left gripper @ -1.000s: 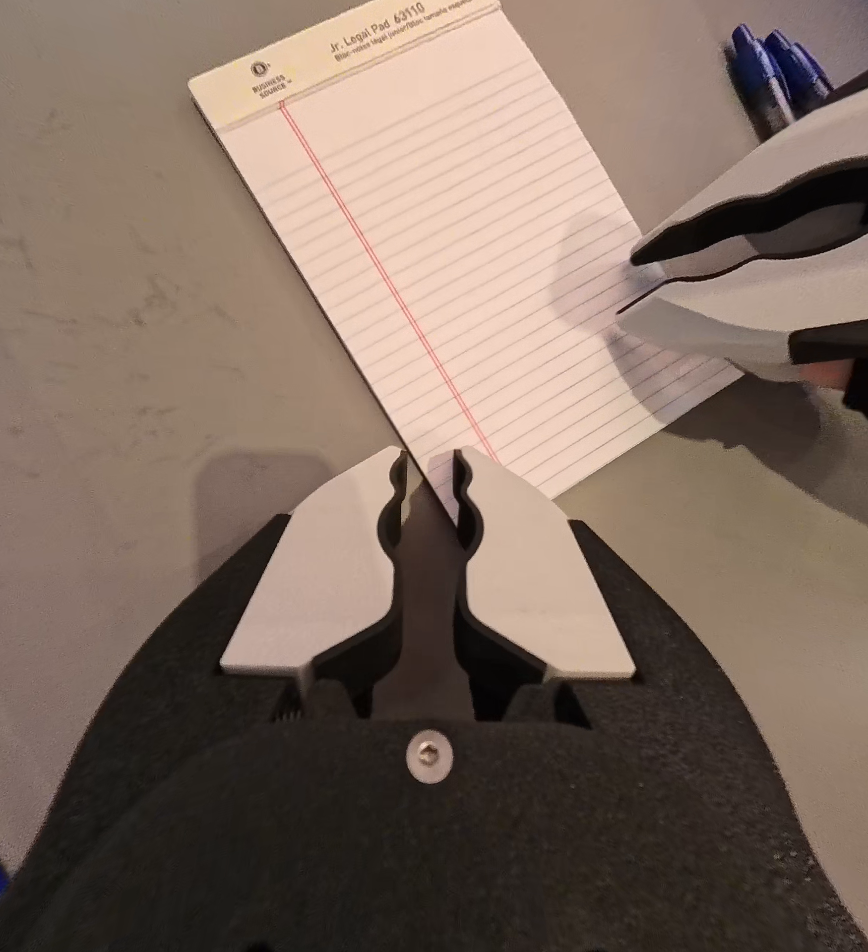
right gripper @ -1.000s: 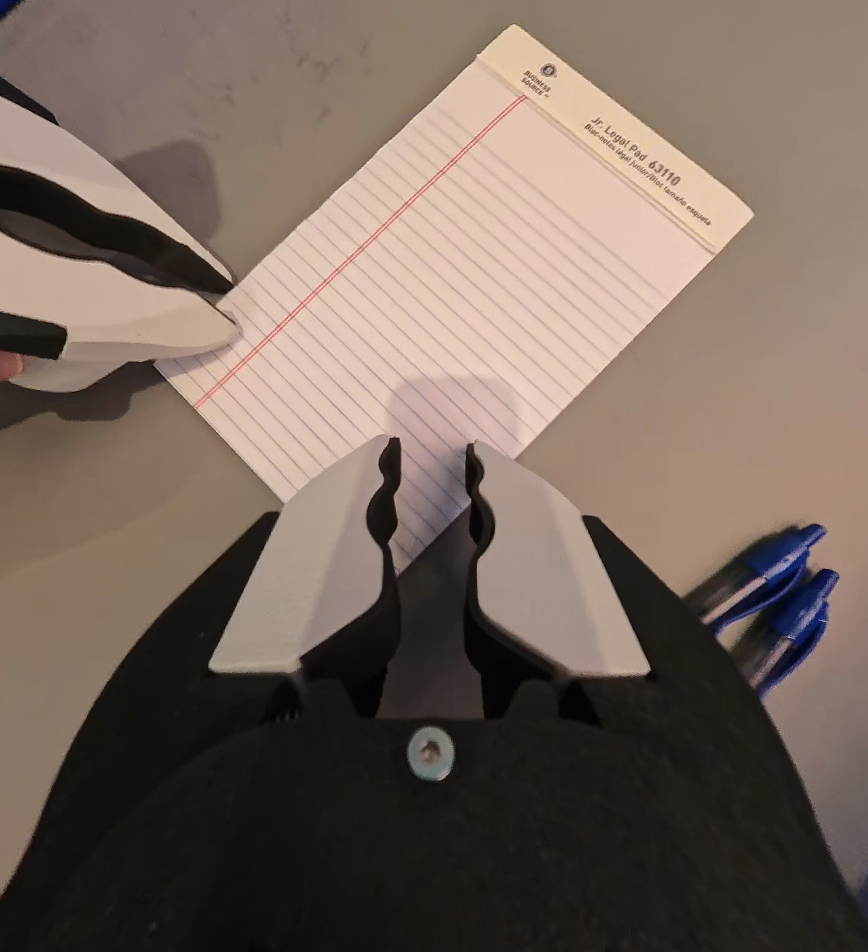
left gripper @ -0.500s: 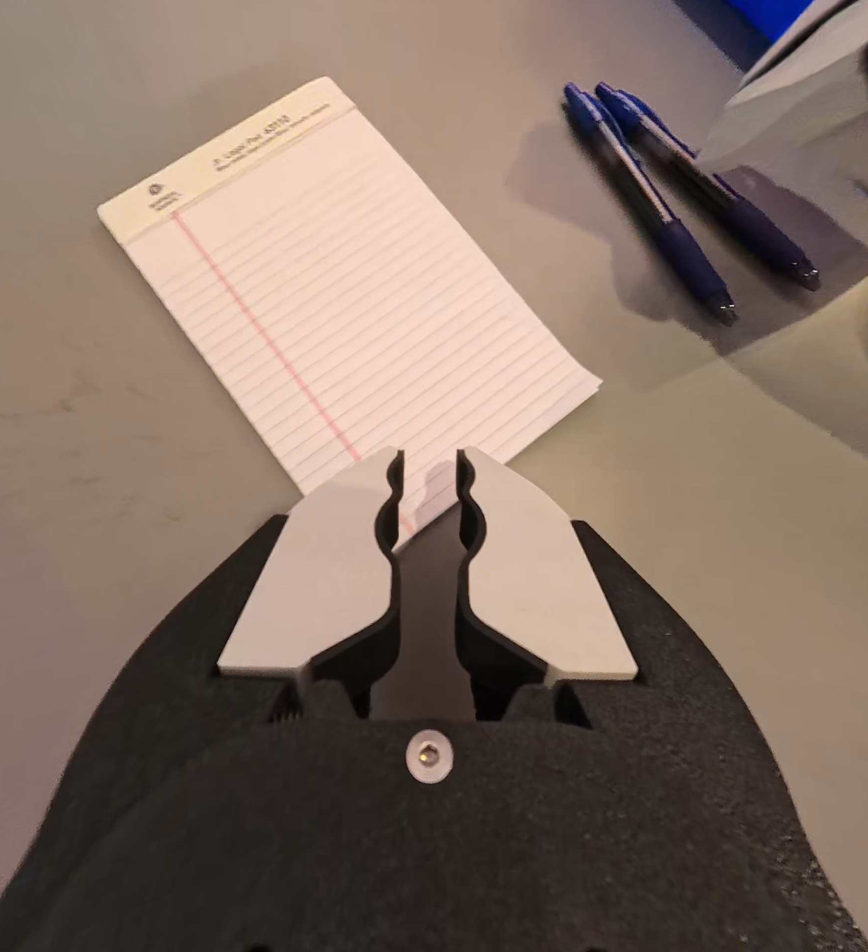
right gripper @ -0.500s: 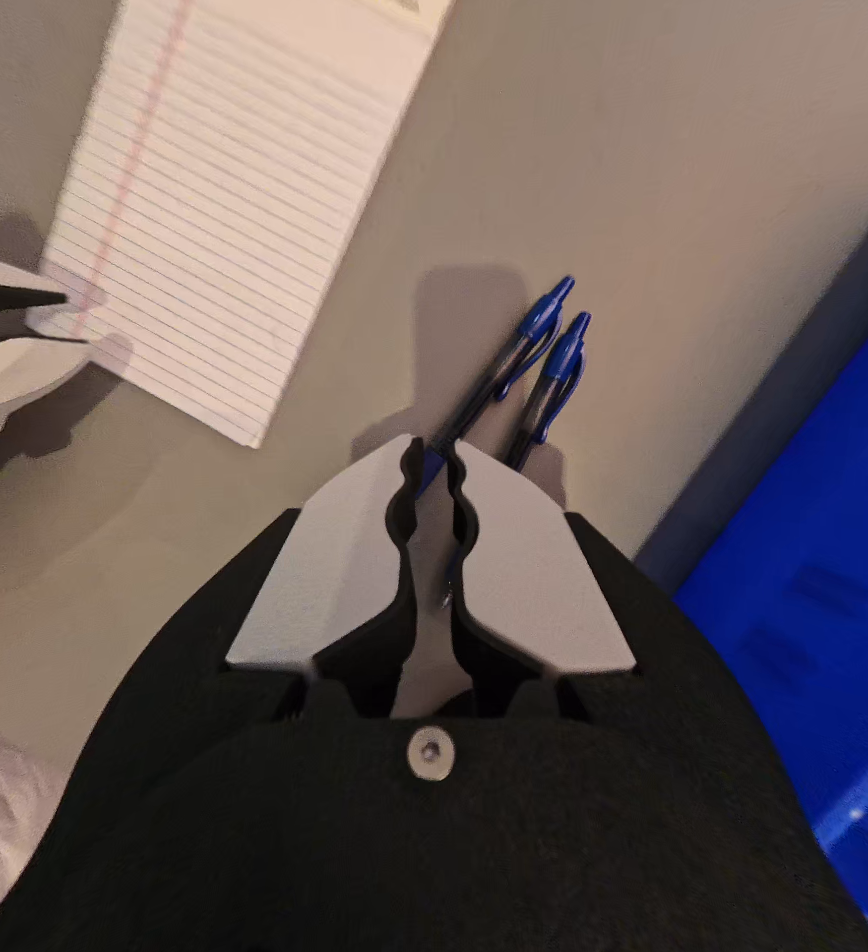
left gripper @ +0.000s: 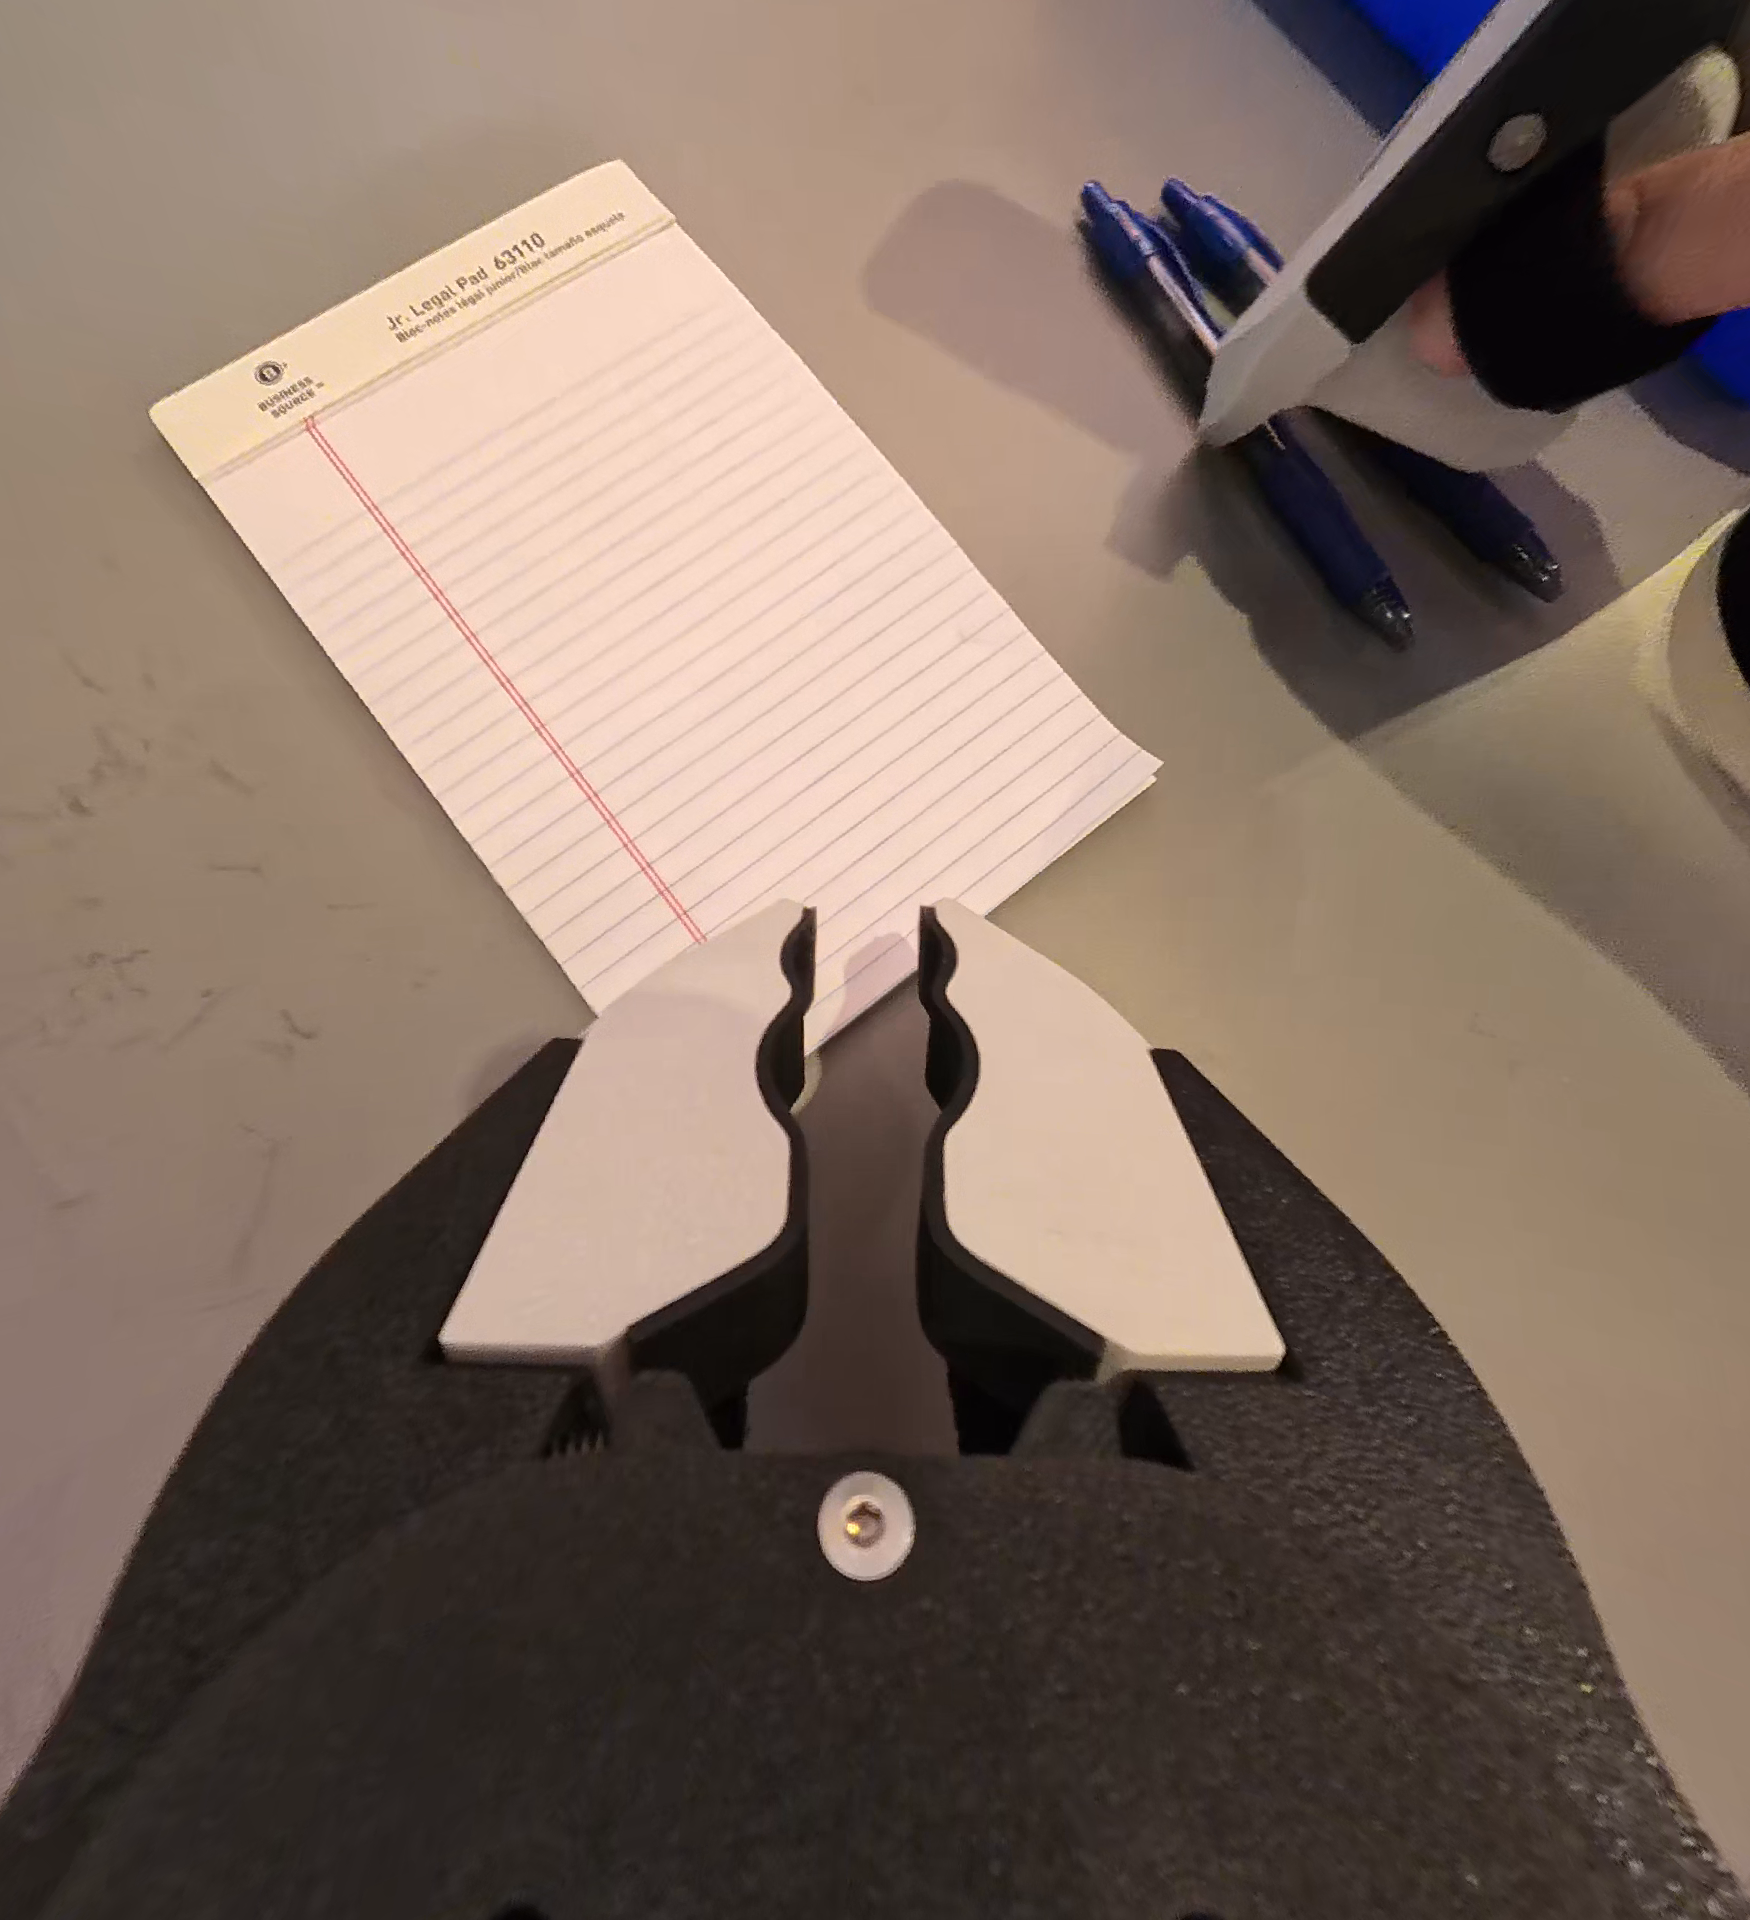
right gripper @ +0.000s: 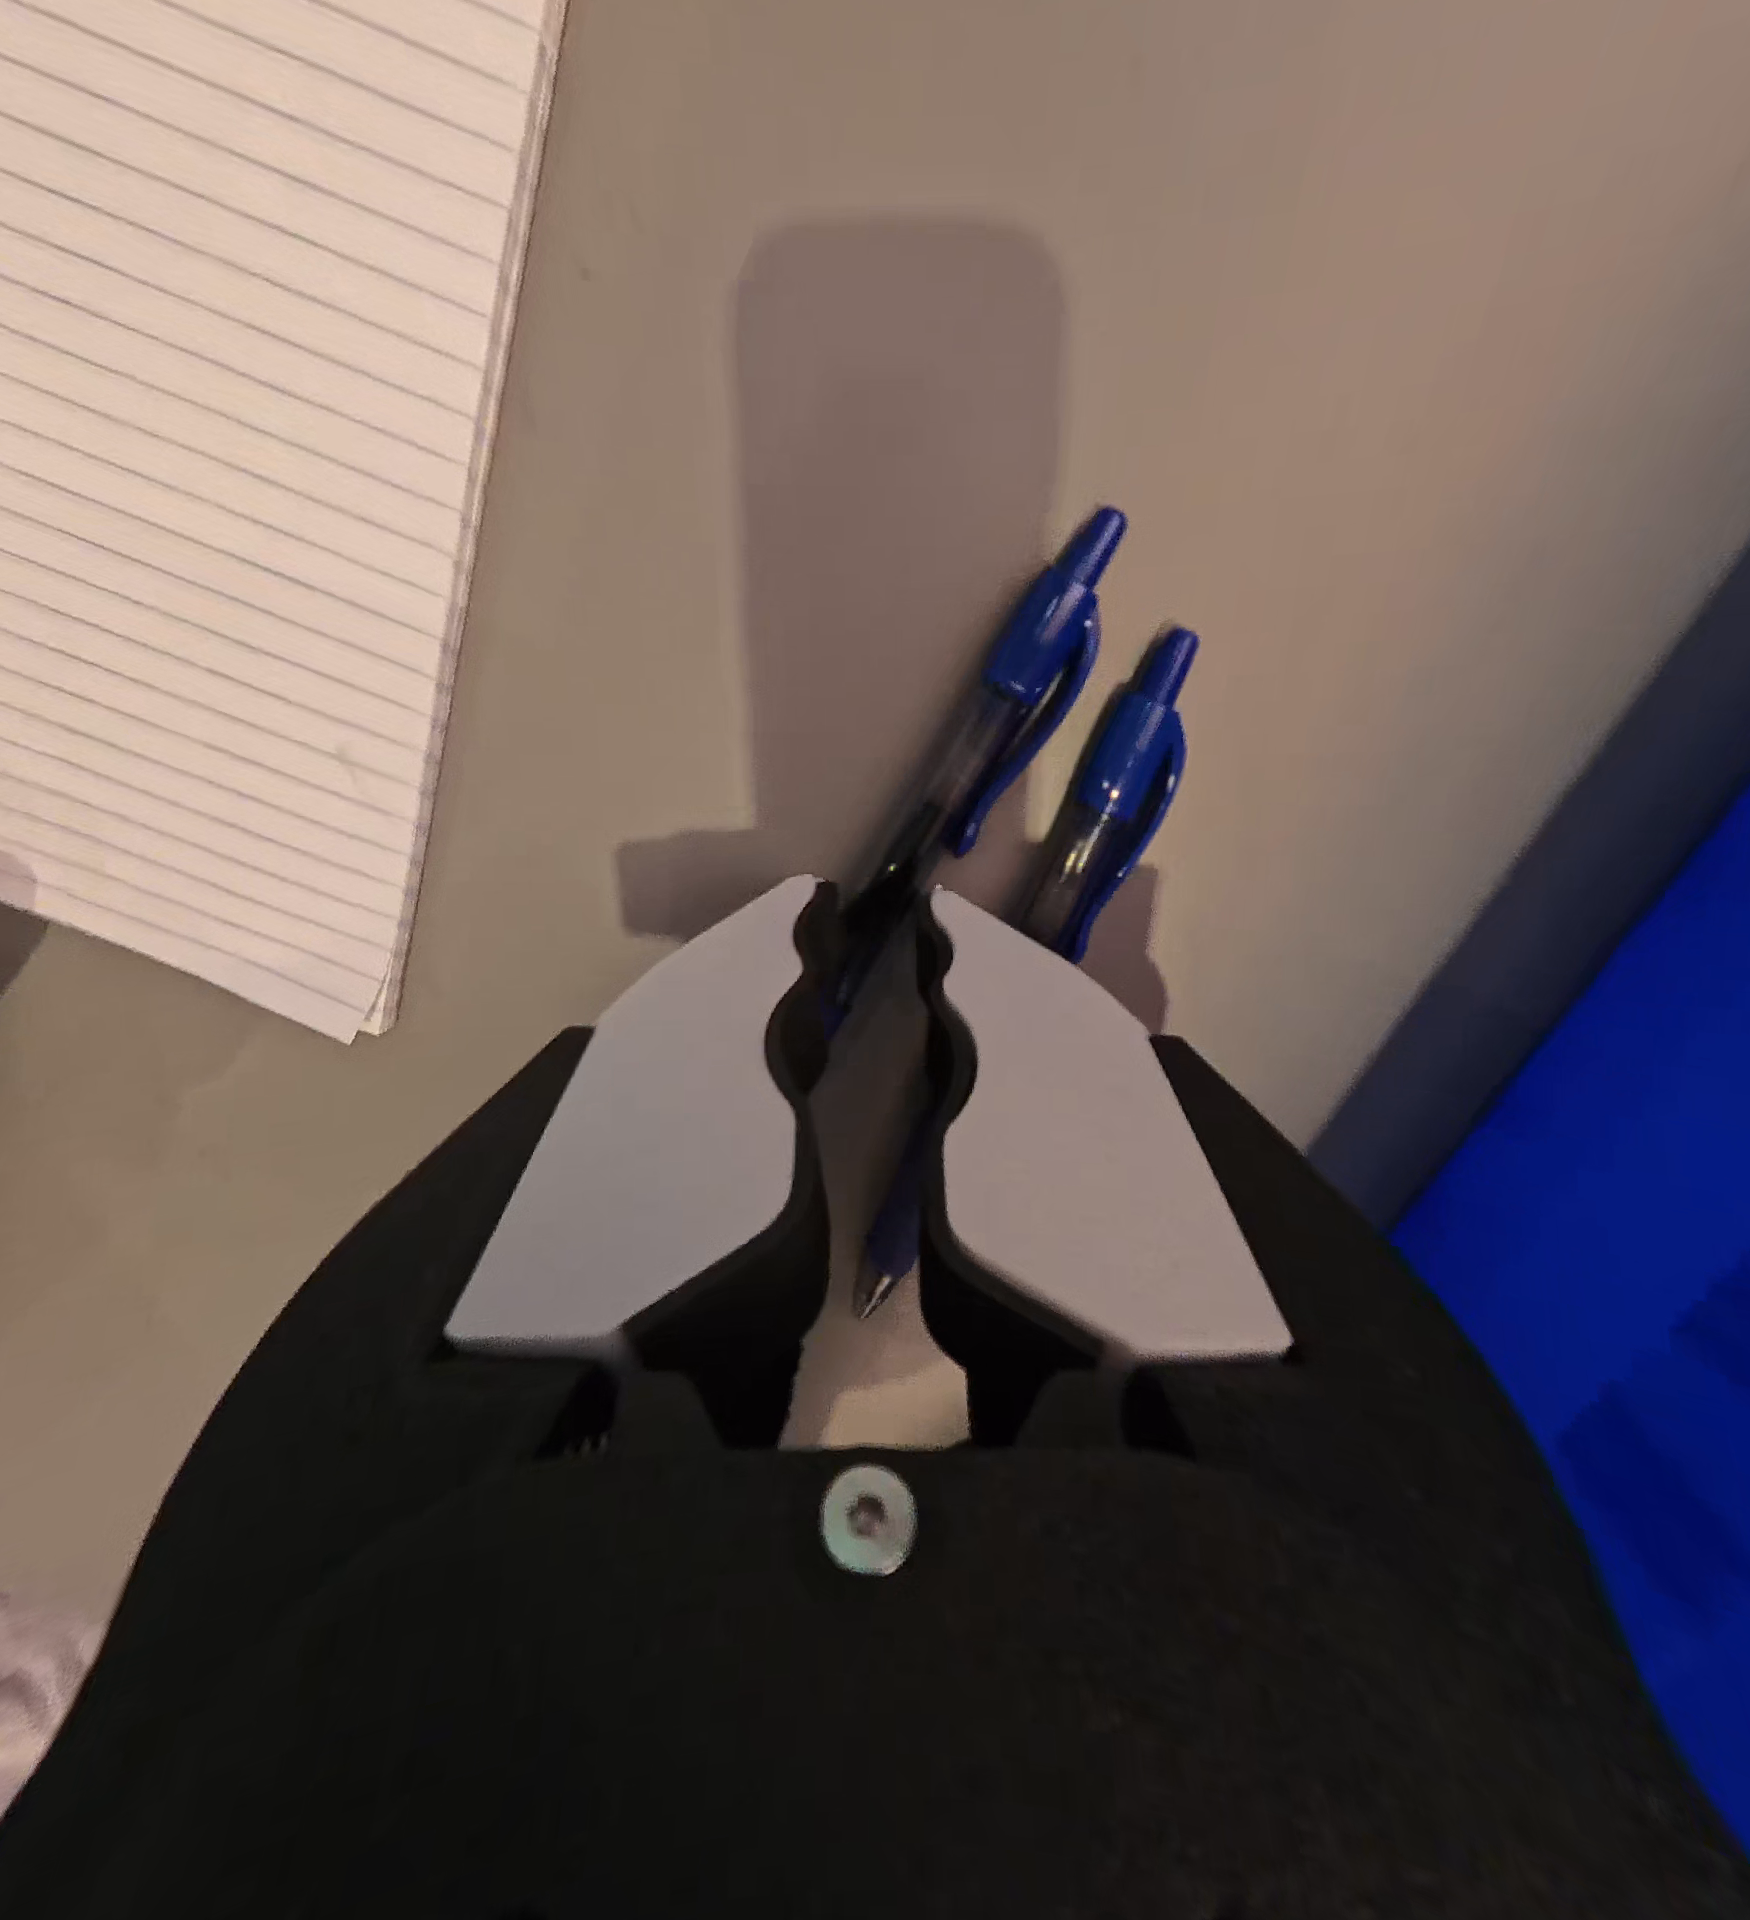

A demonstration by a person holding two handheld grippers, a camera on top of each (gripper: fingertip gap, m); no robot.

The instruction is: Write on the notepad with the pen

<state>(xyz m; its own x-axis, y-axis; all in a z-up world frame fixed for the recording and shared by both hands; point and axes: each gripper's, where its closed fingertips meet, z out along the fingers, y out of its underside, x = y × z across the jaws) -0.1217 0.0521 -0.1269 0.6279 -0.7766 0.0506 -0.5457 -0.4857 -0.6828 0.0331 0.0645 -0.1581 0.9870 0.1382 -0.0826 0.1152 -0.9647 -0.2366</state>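
A white lined notepad [left gripper: 642, 582] lies flat on the grey table; its edge also shows in the right wrist view [right gripper: 175, 468]. Two blue pens lie side by side to its right. My right gripper [right gripper: 876, 899] is down over the pen nearer the pad [right gripper: 1027, 707], jaws narrowly open with the pen's barrel and tip between them. The pen still rests on the table. The second pen [right gripper: 1131, 769] lies just right of the fingers. The left wrist view shows this gripper [left gripper: 1224, 405] on that pen [left gripper: 1328, 520]. My left gripper [left gripper: 866, 920] is narrowly open and empty over the pad's near edge.
A bright blue object [right gripper: 1629, 1247] lies past the table's right edge, close to the pens. A pale round thing with a dark opening [left gripper: 1681, 644] sits at the right. A person's hand [left gripper: 1702, 229] holds the right gripper. My hands' fingertips stand some 15 cm from each other.
My right gripper left the pad's corner, swung right to the pens and came down around the nearer one. My left gripper stayed at the pad's near edge, shifting slightly along it.
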